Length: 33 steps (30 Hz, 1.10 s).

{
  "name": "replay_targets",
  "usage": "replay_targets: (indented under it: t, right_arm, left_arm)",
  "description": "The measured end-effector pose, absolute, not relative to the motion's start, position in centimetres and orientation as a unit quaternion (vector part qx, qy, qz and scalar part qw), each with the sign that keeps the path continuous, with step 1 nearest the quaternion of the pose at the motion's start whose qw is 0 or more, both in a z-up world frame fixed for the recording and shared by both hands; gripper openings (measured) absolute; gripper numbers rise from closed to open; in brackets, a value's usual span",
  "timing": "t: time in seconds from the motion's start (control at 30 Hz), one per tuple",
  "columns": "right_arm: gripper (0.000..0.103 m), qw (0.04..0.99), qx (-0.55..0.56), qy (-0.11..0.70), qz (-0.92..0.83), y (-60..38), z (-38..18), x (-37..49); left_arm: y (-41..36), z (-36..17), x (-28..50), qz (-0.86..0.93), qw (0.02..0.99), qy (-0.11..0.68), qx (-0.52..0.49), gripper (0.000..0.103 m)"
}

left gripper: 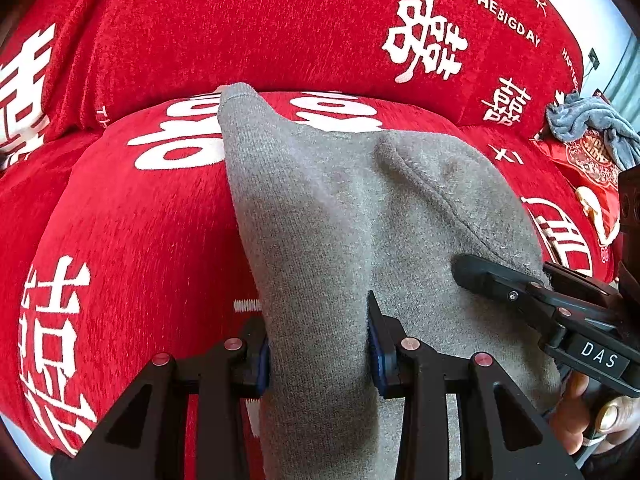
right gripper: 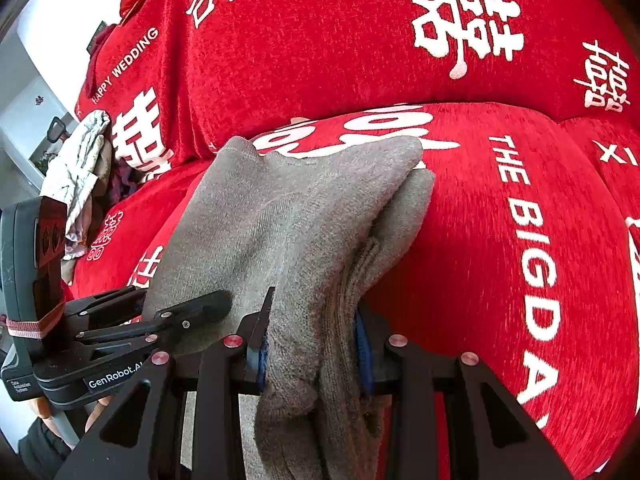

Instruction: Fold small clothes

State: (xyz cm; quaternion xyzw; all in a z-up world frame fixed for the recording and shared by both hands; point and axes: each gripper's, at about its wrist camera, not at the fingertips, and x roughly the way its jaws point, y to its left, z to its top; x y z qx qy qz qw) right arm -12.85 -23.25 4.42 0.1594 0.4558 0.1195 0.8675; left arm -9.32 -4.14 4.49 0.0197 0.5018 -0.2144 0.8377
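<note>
We hold the grey knitted garment point(left gripper: 340, 208) over the red cushion with white lettering point(left gripper: 132, 232), left tongs point(left gripper: 318, 354) and right tongs point(right gripper: 310, 344) each clamped on its near edge, likely to fold it evenly.

Open red cushion to the sides; backrest and clutter closing the edges.

Bare seat cushion point(left gripper: 132, 216) left of the grey sock point(left gripper: 340, 216) and right of it, free for passing. Blocked behind by the backrest point(left gripper: 240, 28); crumpled grey cloth point(left gripper: 588, 124) in one corner, pale cloth pile point(right gripper: 80, 168) in the other; both tongs crowded close together at the sock's near end.
</note>
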Motion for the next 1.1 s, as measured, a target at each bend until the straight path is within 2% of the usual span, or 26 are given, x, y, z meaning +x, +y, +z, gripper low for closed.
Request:
replay_targets:
  t: [0.67, 0.77, 0.83, 1.0, 1.1]
  right_arm:
    - [0.036, 0.870, 0.156, 0.451, 0.121, -23.4, 3.2, -14.9]
    - [0.037, 0.868, 0.162, 0.454, 0.120, -23.8, 2.6, -14.9]
    - [0.040, 0.866, 0.168, 0.456, 0.118, -24.2, 2.2, -14.8]
    - [0.047, 0.865, 0.174, 0.457, 0.111, -24.6, 1.7, -14.7]
    - [0.053, 0.868, 0.164, 0.458, 0.097, -24.7, 1.9, -14.8]
  left_arm:
    - [-3.3, 3.9, -11.4, -0.213, 0.846, 0.488, 0.020, 0.039]
    - [-3.2, 3.7, -11.5, -0.202, 0.850, 0.486, 0.027, 0.050]
    - [-3.1, 3.6, -11.6, -0.191, 0.854, 0.483, 0.032, 0.063]
    - [-2.6, 3.4, -11.5, -0.190, 0.855, 0.481, 0.028, 0.064]
    - [-2.7, 3.3, -11.7, -0.167, 0.864, 0.474, 0.044, 0.079]
